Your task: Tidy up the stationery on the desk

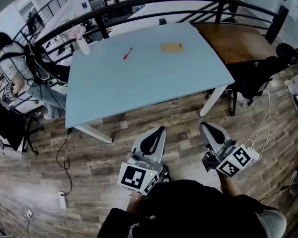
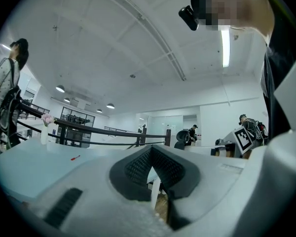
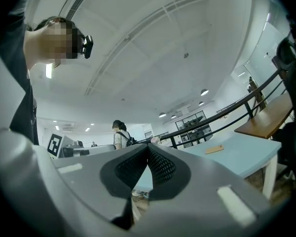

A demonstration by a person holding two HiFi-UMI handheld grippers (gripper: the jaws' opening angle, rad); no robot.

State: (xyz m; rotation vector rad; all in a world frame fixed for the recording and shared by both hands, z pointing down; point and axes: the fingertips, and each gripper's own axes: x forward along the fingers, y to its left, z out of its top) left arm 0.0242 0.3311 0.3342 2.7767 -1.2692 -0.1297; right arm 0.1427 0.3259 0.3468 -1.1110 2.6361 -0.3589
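left gripper point(image 1: 160, 131) was closed, empty | right gripper point(image 1: 204, 127) likewise | both hung apart from the table point(image 1: 139, 90) | red pen point(image 1: 127, 53) and brown pad point(image 1: 172, 47) lay on it

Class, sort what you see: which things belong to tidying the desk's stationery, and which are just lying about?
Job: red pen, tan notebook, blue desk.
Lying about: flower vase, wooden table, black chair, power strip on the floor.

No legible words or numbers, square coded markers point(image 1: 137, 176) on left hand-held gripper point(image 1: 160, 131), on right hand-held gripper point(image 1: 204, 127)
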